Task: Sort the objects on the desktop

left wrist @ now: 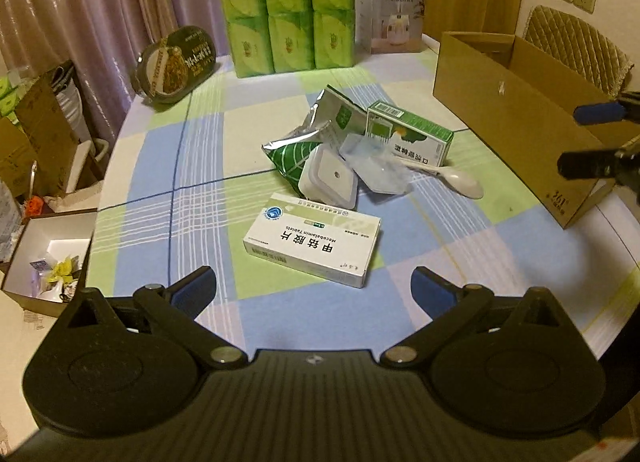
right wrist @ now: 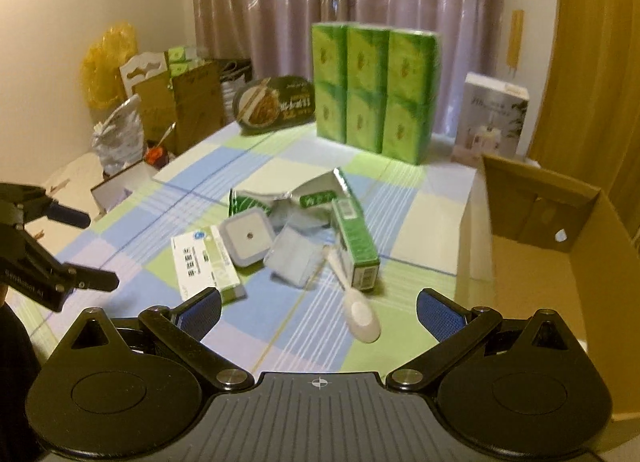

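Two medicine boxes [left wrist: 313,249] [left wrist: 412,132], one spoon [left wrist: 460,180]

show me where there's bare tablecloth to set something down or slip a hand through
Free: the wide strip between the tissue packs and the central pile; the left side from the oval food tin down to the Mecobalamin box; the near edge before the left tongs. Crowded: foil pouches, night light, green box and spoon overlap beside the cardboard box.
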Motion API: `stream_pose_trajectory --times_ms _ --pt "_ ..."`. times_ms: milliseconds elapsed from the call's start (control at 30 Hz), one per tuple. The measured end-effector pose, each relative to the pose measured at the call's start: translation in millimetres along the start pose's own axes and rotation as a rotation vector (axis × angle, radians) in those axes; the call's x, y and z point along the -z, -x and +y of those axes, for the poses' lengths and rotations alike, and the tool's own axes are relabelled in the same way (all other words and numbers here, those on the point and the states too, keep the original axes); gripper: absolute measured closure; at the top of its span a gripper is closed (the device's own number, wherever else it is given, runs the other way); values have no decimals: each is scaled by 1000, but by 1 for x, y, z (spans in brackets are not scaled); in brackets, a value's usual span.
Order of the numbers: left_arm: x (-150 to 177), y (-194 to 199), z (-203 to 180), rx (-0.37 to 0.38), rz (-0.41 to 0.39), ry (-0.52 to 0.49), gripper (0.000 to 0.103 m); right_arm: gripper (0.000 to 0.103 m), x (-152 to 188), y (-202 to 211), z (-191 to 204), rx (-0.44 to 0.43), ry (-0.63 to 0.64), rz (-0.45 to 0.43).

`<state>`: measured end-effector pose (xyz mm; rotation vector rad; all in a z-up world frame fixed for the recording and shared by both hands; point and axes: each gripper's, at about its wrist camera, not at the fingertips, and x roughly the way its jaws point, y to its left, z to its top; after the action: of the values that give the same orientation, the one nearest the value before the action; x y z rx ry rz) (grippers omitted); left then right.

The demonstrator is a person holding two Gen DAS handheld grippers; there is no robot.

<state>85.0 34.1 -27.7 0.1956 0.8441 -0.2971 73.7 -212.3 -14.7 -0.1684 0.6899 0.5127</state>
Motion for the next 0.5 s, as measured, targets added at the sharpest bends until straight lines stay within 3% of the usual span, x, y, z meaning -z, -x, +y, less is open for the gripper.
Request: stream_pose_trajectory --times_ms 300,500 --pt "-2 -42 -4 62 58 -5 1 2 10 -37 0 10 22 66" --pt "-5 -69 -7 34 78 77 1 3 14 -65 -7 19 28 106"
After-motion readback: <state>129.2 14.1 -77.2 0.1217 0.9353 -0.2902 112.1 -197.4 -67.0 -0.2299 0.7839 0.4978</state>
